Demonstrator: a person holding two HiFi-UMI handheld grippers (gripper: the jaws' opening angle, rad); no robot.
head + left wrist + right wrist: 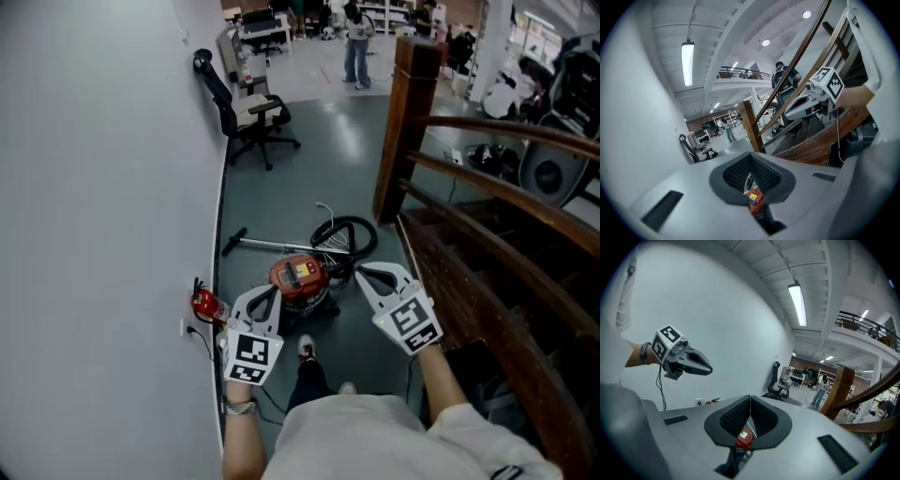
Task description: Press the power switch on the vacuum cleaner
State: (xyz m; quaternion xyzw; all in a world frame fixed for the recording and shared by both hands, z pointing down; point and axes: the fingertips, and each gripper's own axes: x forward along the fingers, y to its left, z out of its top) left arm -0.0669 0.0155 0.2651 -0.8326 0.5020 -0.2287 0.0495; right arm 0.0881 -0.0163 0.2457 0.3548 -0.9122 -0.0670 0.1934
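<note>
Risks:
1. The power switch cannot be picked out on the red round canister vacuum cleaner with the black base (300,278). Only a yellow label shows on its lid. A blind press could land on the label or on another button.
2. The canister stands free on the grey floor (328,141), so an off-centre push could probably tip it or shove it aside. A straight-down press looks safer.
3. The coiled black hose (345,234) and the metal wand (267,246) lie just behind the canister, and a thin cable runs along the white wall (94,187) near a small red fire extinguisher (208,304). A low sweep of either tool could snag these.
4. The dark wooden stair railing (487,187) runs close on the right side. A wide swing of the right gripper (361,272) could strike it.

Fingers: on both tools the 2 jaws are pressed together at the tips, with nothing pinched. Each gripper view shows this for its own tool.

Position: both tools are in the air, well apart from the vacuum and above it. In the head view it lies between the left gripper (272,292) and the right one, on the floor ahead of the person's shoe (307,349). No contact with either tool.
</note>
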